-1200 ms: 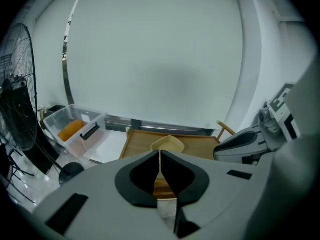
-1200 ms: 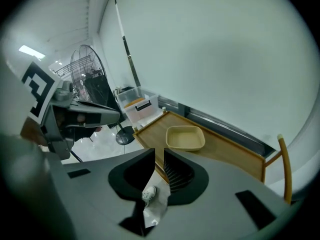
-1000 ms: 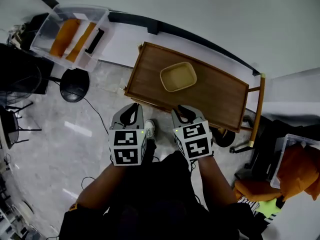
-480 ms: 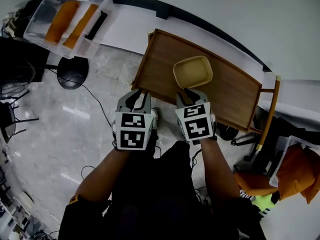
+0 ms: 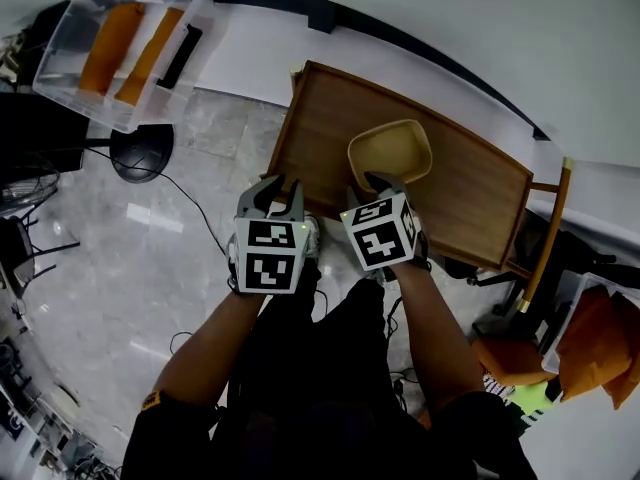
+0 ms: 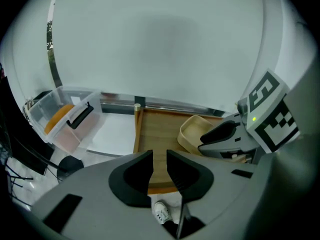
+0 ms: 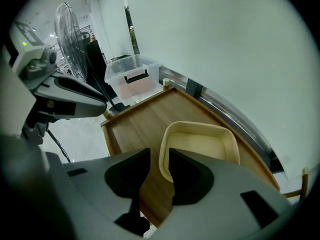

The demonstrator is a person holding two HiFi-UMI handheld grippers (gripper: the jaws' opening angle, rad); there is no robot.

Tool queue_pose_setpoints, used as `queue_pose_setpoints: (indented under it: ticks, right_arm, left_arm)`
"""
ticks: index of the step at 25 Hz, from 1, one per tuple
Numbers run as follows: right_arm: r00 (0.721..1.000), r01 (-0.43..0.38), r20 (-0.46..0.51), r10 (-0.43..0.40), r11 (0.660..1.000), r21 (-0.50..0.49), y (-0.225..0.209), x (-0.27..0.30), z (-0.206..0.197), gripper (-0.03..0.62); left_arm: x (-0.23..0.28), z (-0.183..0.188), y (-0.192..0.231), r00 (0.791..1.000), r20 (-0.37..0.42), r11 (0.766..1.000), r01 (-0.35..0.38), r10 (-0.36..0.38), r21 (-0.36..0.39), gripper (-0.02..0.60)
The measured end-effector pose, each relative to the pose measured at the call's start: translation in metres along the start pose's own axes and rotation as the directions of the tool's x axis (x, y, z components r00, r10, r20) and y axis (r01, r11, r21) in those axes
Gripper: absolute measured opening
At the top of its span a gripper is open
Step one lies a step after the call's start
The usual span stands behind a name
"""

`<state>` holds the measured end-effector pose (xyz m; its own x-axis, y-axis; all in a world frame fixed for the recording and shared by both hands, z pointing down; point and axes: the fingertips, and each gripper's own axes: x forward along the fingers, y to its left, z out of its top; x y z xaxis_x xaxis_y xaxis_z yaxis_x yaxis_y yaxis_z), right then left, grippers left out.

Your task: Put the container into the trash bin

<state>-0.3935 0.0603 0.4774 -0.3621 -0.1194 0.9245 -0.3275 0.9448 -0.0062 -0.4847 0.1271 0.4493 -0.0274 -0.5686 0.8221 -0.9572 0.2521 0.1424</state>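
While the container [image 5: 390,153] sits untouched on the tray [image 5: 330,118], step: approach for the pick-up; the grasp is not yet made.
Container place: directly ahead of the right gripper [image 5: 385,181] and just below its tips; ahead and to the right of the left gripper [image 5: 282,190].
Container condition: shallow, beige, upright, apparently empty.
Right gripper state: jaws spread and opening; pads press on nothing.
Right gripper alignment: in the right gripper view the container's near left wall [image 7: 165,149] lines up with the gap between the jaws. Contact cannot be confirmed; the wall appears beyond the tips.
Left gripper state: jaws spread and opening; nothing between them. Through the gap the left gripper view shows only the tray's near edge [image 6: 159,184] and the floor.
Left gripper place: beside the right gripper, off the tray's near left corner, apart from the container.
Working hand, judged: the right gripper, since it is the nearer and already lined up.
Next move, judged: bring the right gripper forward and down until one pad is inside the wall and one outside, then close on the wall.
Grip caution: the wall is thin and sloped, so a shallow bite may slip. Seat the pads well over the rim.
Trash bin: not identified in any view. A clear box [image 5: 120,43] stands far ahead and left of the left gripper, but it holds orange items and reads as storage.
After the grasp: locate the bin before carrying.
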Motion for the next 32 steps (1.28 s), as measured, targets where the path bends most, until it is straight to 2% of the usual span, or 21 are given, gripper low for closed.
queue_pose_setpoints:
  ticks: [13, 16, 25, 32]
  right_arm:
    - [0.993, -0.016, -0.116, 0.009, 0.998, -0.060, 0.003, 0.038, -0.011, 0.129]
    - [0.991, -0.004, -0.132, -0.005, 0.997, -0.071, 0.003, 0.044, -0.012, 0.109]
    - [0.989, 0.062, -0.129, -0.074, 0.993, -0.101, -0.005, 0.044, -0.015, 0.034]
    - [0.989, 0.132, -0.057, -0.137, 0.988, -0.083, -0.015, 0.010, -0.027, 0.025]
  left_arm:
    - [0.021, -0.007, 0.003, 0.998, -0.052, 1.000, 0.023, -0.023, -0.003, 0.086]
    - [0.021, -0.008, 0.006, 0.998, -0.055, 1.000, 0.023, -0.023, -0.001, 0.086]
    - [0.013, -0.018, -0.002, 0.997, -0.062, 0.999, 0.034, -0.034, 0.001, 0.086]
    - [0.003, -0.017, -0.021, 0.998, -0.050, 0.998, 0.047, -0.046, 0.029, 0.084]
